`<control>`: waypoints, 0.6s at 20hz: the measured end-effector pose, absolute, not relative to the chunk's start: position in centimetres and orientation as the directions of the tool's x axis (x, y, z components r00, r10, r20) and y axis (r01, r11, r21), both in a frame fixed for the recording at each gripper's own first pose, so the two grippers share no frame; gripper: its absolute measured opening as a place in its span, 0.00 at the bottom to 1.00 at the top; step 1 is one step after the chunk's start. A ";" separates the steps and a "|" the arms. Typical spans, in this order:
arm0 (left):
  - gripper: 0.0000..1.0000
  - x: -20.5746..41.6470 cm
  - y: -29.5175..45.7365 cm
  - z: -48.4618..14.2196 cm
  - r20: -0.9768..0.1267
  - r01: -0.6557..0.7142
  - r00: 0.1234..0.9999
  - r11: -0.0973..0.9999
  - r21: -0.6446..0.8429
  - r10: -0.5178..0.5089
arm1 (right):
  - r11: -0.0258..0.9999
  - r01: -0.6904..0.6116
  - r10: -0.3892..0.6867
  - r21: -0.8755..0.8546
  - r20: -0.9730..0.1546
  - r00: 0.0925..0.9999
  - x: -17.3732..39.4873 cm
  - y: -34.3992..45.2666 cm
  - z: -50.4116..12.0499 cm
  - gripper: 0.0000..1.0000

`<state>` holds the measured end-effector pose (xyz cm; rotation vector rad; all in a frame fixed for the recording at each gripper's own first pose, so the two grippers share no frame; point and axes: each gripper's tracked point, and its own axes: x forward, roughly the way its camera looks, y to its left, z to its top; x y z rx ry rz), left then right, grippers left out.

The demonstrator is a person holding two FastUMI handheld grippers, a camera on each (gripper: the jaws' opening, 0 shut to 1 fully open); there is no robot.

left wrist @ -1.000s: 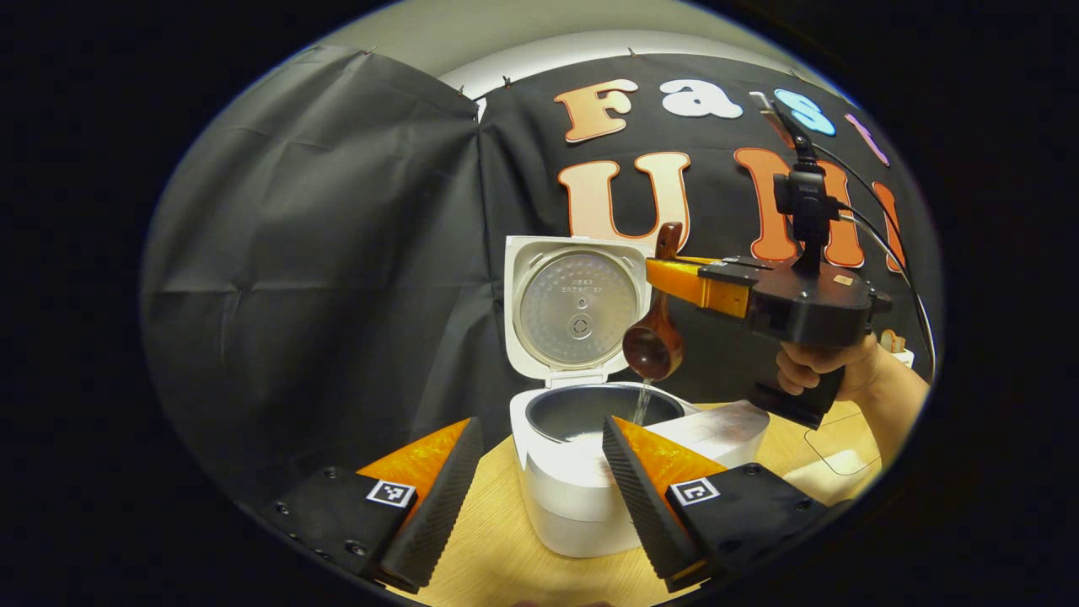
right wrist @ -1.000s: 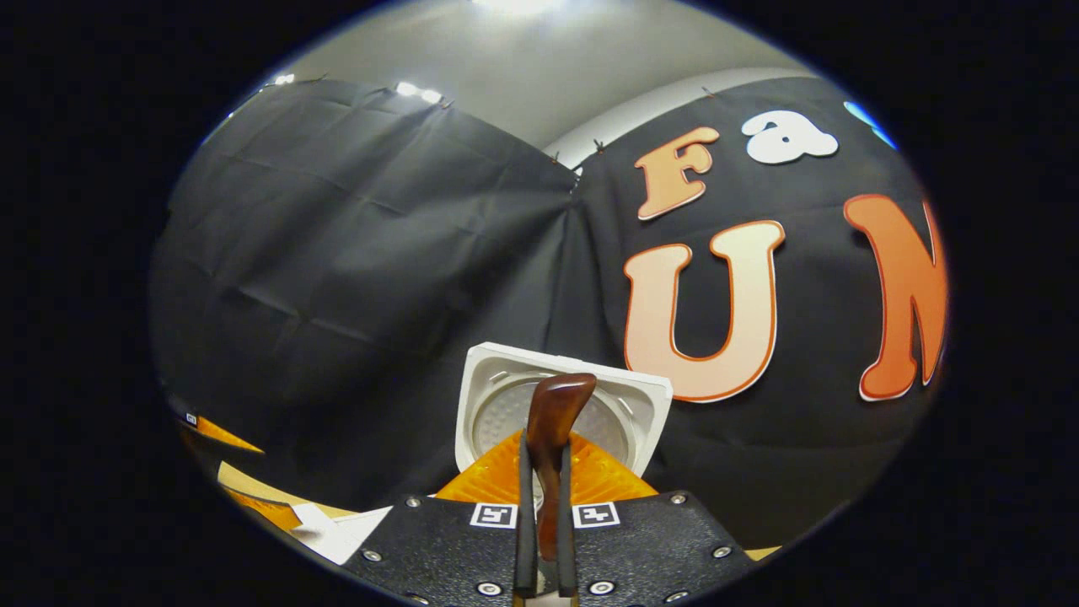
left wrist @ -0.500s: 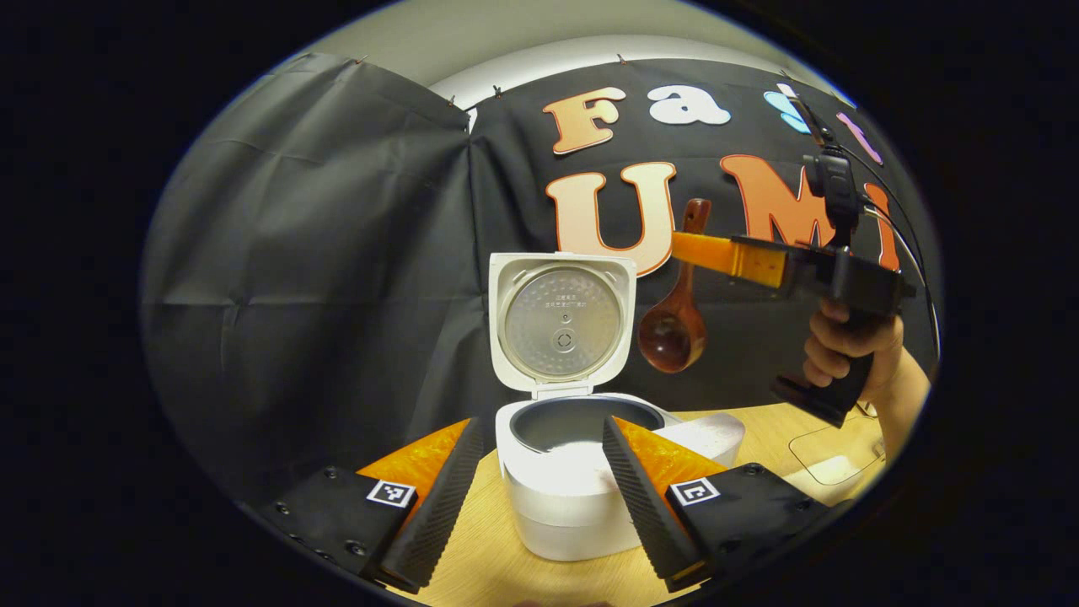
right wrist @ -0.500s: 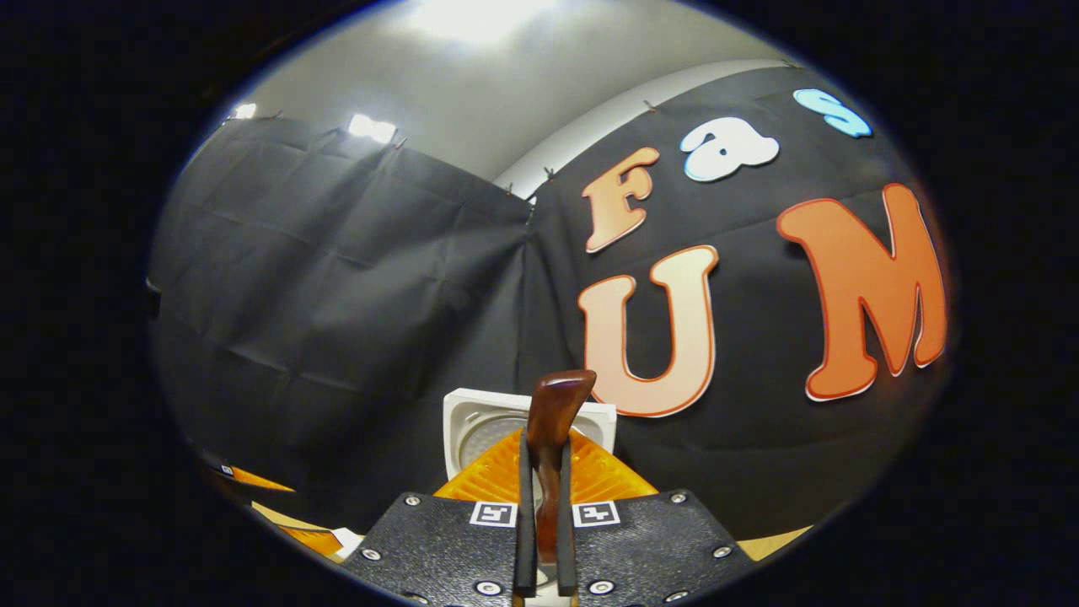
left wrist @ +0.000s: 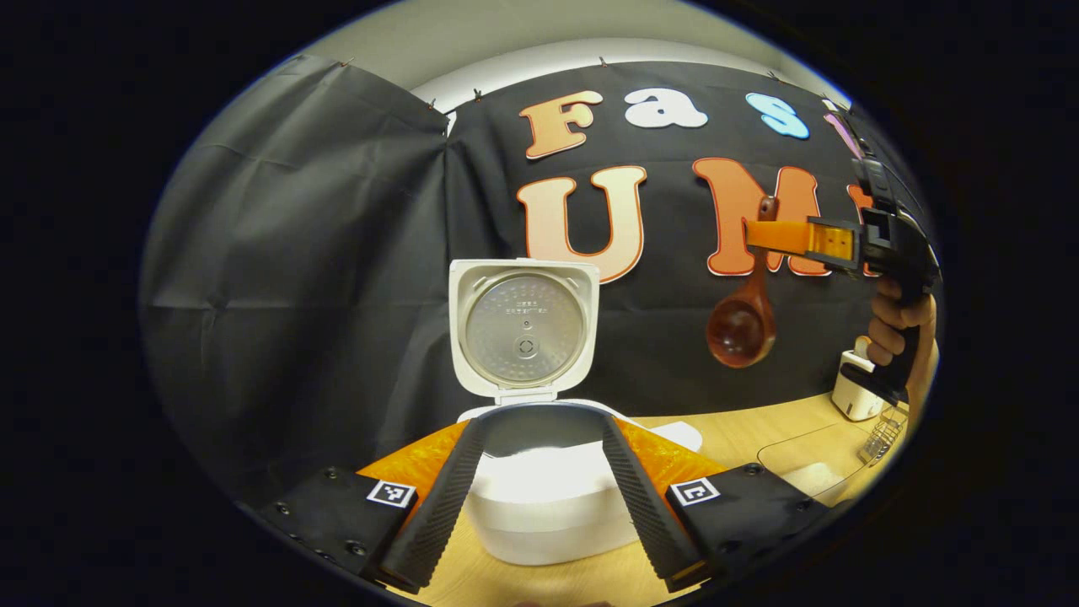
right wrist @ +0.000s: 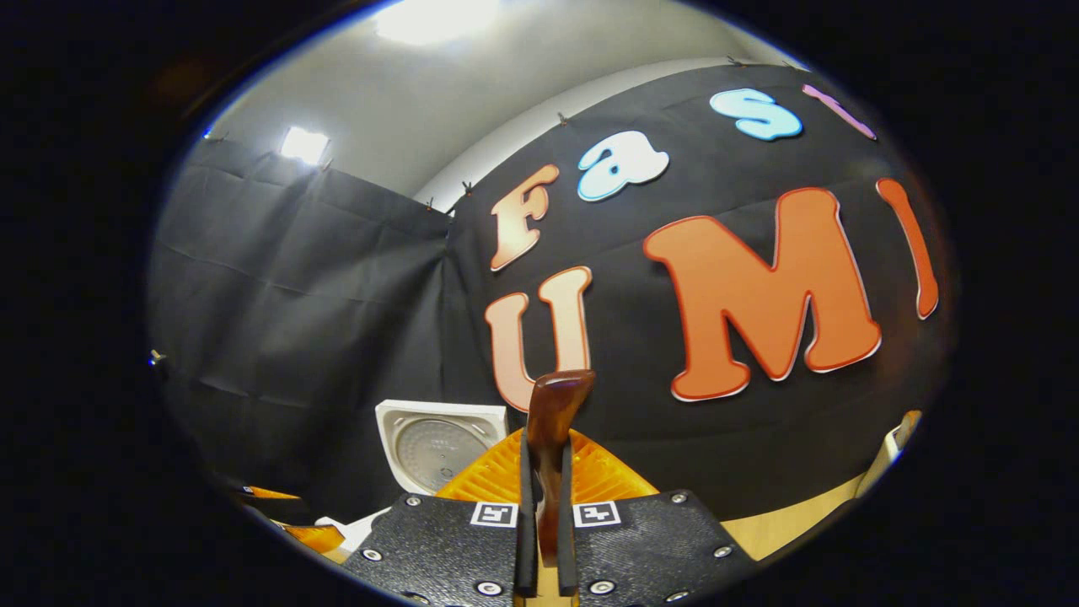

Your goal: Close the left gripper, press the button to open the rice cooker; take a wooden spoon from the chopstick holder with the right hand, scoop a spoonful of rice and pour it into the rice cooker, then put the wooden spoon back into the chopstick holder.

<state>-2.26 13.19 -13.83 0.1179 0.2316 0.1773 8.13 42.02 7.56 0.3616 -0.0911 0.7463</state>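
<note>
Since a second ago the right gripper (left wrist: pixel 771 236) has swung off from over the rice cooker (left wrist: pixel 539 497) toward 3 o'clock, carrying the wooden spoon (left wrist: pixel 742 324) with it; the pour seen then has stopped.

Left gripper view: left gripper (left wrist: pixel 539 497) jaws spread wide, holding nothing, framing the cooker body at 6 o'clock. Lid (left wrist: pixel 524 327) stands open and upright behind the pot; something pale lies in the inner pot, likely rice. Spoon hangs bowl-down at 3 o'clock, pinched near its handle top by the right gripper, a hand (left wrist: pixel 898 324) on the grip. A white holder (left wrist: pixel 856 388) and a wire basket (left wrist: pixel 885 434) sit on the table (left wrist: pixel 759 434) at 4 o'clock; which is the chopstick holder, cannot tell.

Right gripper view: jaws pressed on the spoon handle (right wrist: pixel 552 438), its end sticking up at 6 o'clock. Open lid (right wrist: pixel 438 443) at 7 o'clock.

Progress, judged: cooker opened, spoon taken, rice scooped and poured look done. Left: carry spoon to the chopstick holder, drop it in, release.
</note>
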 end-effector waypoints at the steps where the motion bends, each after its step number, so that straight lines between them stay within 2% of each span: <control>1: 0.94 -2.2 12.8 -14.0 -0.222 -0.153 0.958 0.979 0.132 0.180 | 0.696 -0.653 0.626 0.299 0.194 0.755 8.4 40.2 7.2 0.14; 2: 0.94 -1.9 12.1 -14.0 -0.224 -0.145 0.960 0.982 0.125 0.170 | 0.718 -0.621 0.595 0.315 0.185 0.782 8.7 38.3 6.9 0.10; 6: 0.94 -0.8 9.8 -14.2 -0.233 -0.125 0.962 0.988 0.087 0.143 | 0.823 -0.458 0.431 0.335 0.156 0.889 10.4 29.5 6.3 0.10; 12: 0.94 0.1 6.3 -13.5 -0.219 -0.095 0.969 0.991 0.094 0.113 | 0.900 -0.223 0.225 0.374 0.038 0.974 10.3 15.8 2.7 0.10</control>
